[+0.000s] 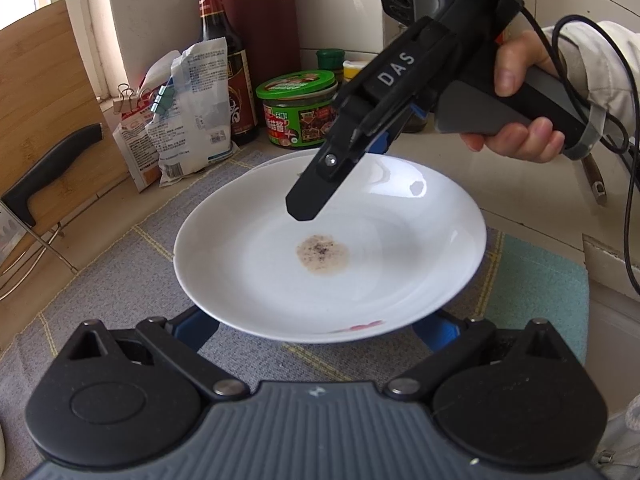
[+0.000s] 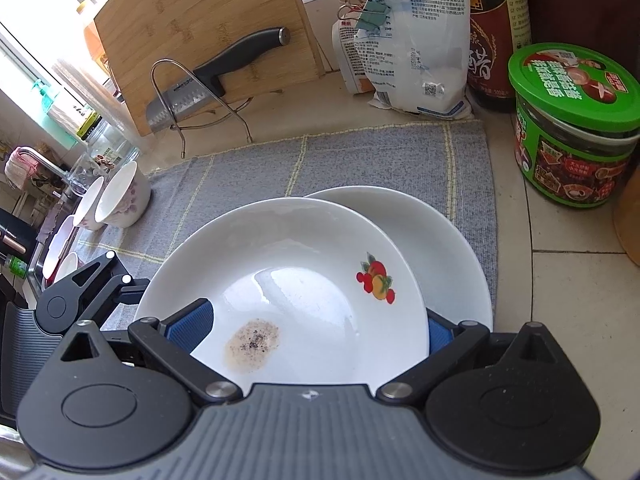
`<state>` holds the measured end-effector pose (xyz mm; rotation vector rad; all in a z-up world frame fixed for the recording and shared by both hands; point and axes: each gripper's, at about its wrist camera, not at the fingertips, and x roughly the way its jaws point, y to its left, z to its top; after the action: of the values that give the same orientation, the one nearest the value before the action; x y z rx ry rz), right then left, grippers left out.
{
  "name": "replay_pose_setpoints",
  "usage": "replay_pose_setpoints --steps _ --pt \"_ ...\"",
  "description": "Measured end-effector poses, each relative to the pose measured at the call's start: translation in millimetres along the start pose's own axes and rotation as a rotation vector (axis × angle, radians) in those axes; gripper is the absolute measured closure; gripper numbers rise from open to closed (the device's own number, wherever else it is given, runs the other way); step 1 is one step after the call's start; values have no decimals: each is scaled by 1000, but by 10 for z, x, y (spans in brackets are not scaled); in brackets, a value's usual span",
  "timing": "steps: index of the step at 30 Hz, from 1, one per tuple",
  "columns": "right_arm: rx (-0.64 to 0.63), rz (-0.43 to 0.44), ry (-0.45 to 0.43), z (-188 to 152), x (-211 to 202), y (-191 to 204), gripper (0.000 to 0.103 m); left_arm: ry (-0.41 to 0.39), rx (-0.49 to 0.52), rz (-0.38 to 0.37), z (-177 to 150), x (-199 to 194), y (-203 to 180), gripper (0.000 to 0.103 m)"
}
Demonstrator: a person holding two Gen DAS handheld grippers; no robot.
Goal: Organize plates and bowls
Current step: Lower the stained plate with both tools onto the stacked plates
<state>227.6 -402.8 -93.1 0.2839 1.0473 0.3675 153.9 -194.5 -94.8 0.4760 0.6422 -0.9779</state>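
**Two grippers at a soiled white plate on the grey mat**

The right gripper [image 2: 316, 328] has its jaws spread wide. One blue pad [image 2: 192, 326] lies over the near rim of the upper plate [image 2: 304, 248], and the other pad [image 2: 438, 336] shows at the plate's right edge, in the gap above the lower plate [image 2: 448, 248]. It clamps nothing that can be seen. In the left wrist view the right gripper [image 1: 308, 204] points down over the far part of the plate, and a hand [image 1: 520, 120] holds its handle.

The left gripper [image 1: 316, 328] is also wide open. Its blue pads [image 1: 200, 328] stand at both sides of the near rim of the upper plate [image 1: 280, 280], but the rim hides the tips, so I cannot tell if they touch it.

The upper plate is white, with a brownish speckled stain [image 2: 252, 344] in its middle and a fruit print [image 2: 376, 282] on the inner slope. It rests on the second white plate, shifted a little to one side. Both lie on a grey woven mat [image 2: 360, 160] on the counter.

At the left edge of the mat stand two flowered bowls [image 2: 120, 196], tilted. Behind the mat are a bamboo cutting board [image 2: 200, 20] with a knife [image 2: 216, 76] in a wire rack, clipped bags [image 2: 416, 40], a dark sauce bottle [image 2: 496, 32] and a green-lidded jar [image 2: 576, 128].
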Motion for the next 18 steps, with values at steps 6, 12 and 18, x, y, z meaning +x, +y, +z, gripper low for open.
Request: replay_pose_setpoints --steps 6,12,18 --pt "6 -7 -3 -5 1 -28 0 4 1 -6 19 37 -1 2" --pt "13 -23 -6 -17 -29 -57 0 8 10 -13 36 88 4 2" --pt "26 -33 -9 -55 -75 -86 0 11 10 -40 46 118 21 1"
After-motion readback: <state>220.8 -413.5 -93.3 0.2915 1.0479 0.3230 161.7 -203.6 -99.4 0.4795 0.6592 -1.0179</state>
